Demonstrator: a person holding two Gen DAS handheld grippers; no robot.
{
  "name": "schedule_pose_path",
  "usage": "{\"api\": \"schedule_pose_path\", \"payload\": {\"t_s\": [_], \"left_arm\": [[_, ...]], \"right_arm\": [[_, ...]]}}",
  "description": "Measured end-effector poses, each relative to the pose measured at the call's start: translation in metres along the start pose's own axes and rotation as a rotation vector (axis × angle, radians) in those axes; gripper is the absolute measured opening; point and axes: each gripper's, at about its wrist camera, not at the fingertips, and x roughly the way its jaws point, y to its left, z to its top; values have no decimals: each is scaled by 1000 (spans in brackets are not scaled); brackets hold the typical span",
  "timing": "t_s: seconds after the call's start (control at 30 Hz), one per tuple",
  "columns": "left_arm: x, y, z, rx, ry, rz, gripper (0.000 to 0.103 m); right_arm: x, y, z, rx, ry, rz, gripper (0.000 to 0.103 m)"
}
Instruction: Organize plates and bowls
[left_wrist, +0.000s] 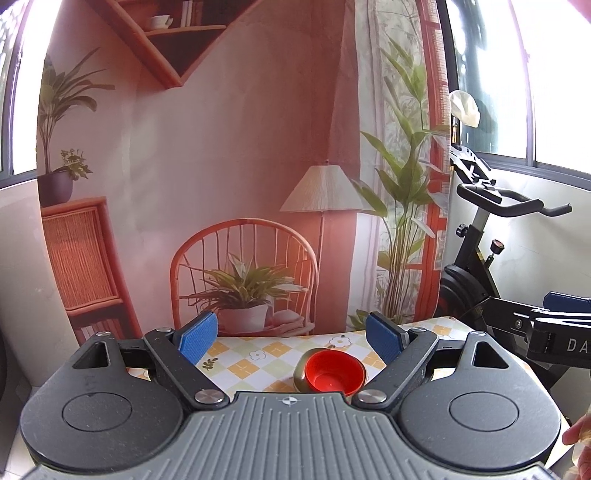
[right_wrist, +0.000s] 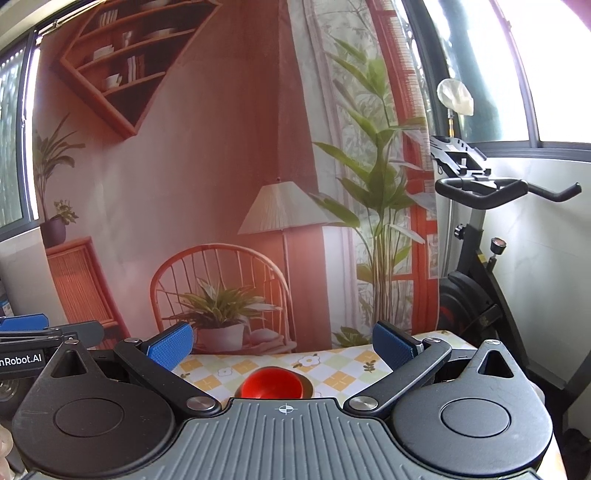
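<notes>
The left gripper (left_wrist: 290, 338) is sitting nearest the left wrist lens, its jaws spread wide and holding nothing, with the blue pads (left_wrist: 195, 336) standing well apart. The right gripper (right_wrist: 284, 345) is likewise standing wide open and empty. The red bowl (left_wrist: 334, 371) is resting upright on the checked tablecloth (left_wrist: 255, 362), just ahead of both tools and below finger level; in the right wrist view only its far portion (right_wrist: 271, 384) is showing above the gripper body. A darker, golden rim appears to be running round the outside, possibly a second vessel beneath; this cannot be confirmed.

Judgement: the bowl is looking small, rigid and light, with a glossy and probably slippery surface. One pad inside the wall and one outside, across the rim, is appearing the soundest hold. No plates are showing in either view.
</notes>
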Motion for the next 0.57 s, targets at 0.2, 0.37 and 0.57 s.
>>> {"api": "schedule_pose_path", "payload": {"t_s": [0.2,0.37,0.57], "left_arm": [[3,0,-1,-3,14,-19,89],[7,0,-1,-5,22,-21,89],[10,0,0,2,25,-21,89]], "right_arm": [[0,-1,0,6,1,-3,103],[3,-2,0,11,8,-6,103],[5,-3,1,14,9,-6,103]]}}
